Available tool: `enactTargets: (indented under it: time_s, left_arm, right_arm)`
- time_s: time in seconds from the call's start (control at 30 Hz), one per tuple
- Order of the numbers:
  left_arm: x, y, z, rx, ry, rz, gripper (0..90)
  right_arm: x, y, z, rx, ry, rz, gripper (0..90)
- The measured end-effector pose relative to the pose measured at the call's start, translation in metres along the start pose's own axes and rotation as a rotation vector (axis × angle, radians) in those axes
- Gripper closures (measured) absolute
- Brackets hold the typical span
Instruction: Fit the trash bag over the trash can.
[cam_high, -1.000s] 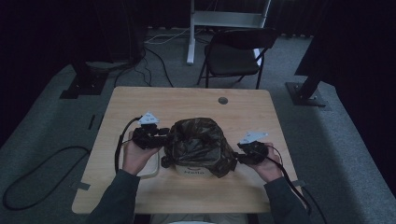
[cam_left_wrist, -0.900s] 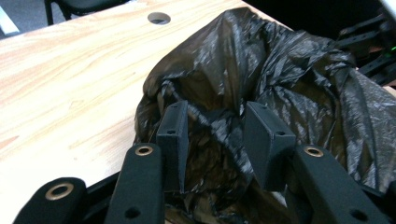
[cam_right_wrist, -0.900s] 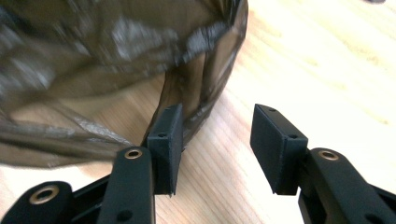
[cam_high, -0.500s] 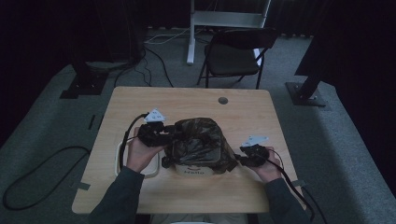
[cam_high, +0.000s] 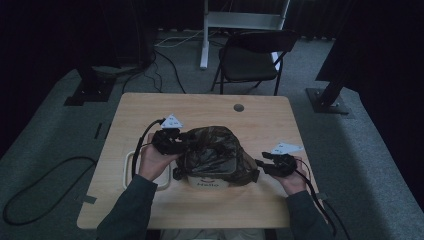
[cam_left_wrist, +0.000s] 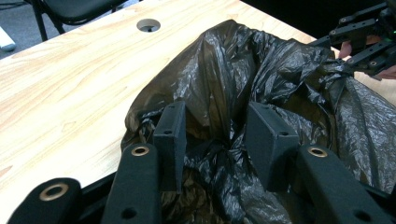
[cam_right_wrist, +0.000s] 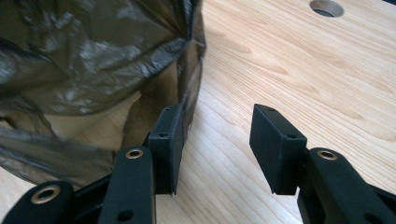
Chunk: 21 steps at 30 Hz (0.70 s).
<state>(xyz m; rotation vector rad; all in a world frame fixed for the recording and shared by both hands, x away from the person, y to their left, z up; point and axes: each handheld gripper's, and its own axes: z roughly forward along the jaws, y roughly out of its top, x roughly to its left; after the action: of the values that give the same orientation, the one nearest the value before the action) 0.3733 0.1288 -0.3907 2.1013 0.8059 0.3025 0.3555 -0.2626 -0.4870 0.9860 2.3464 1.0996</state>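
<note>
Crinkled black bin bag over a container on your tabletop

From above, the black plastic bag (cam_high: 212, 152) sits mid-tabletop (cam_high: 210, 107). Your left gripper (cam_left_wrist: 215, 135) stands open, jaws just widened, with folds bunched between them. Your right gripper (cam_right_wrist: 217, 144) gapes beside the bag's edge, holding nothing.

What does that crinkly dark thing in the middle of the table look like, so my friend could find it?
Look at the light wooden table, then at its near half, between the person's two hands. There sits a shiny, crumpled dark plastic bag, pulled over a pale container with writing on its front. It is the biggest, wrinkliest thing there; the white tray beside it is flat and smooth.
</note>
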Motion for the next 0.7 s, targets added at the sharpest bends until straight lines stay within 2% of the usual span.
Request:
enactTargets:
  time_s: [0.07,0.1,0.33,0.43,0.57,0.7]
  left_arm:
    - [0.0,0.001,0.0,0.001,-0.001,0.004,59.2]
    - [-0.001,0.002,0.001,0.002,-0.002,0.009,59.0]
    - [-0.005,0.007,0.007,0.023,-0.01,0.034,58.5]
    - [-0.006,0.009,0.007,0.024,-0.012,0.043,58.5]
    - [-0.008,0.012,0.01,0.031,-0.015,0.055,58.2]
    - [-0.008,0.013,0.013,0.036,-0.016,0.057,58.2]
  right_arm:
    - [-0.001,-0.001,0.0,0.006,-0.006,-0.001,54.2]
    - [-0.003,-0.005,0.004,0.038,-0.018,-0.005,54.0]
    - [-0.006,-0.015,0.017,0.096,-0.016,0.013,53.5]
    - [-0.004,-0.017,0.024,0.12,-0.02,-0.003,53.0]
    - [-0.003,-0.018,0.026,0.117,0.0,0.008,52.9]
    - [0.0,-0.018,0.028,0.123,0.004,-0.012,52.9]
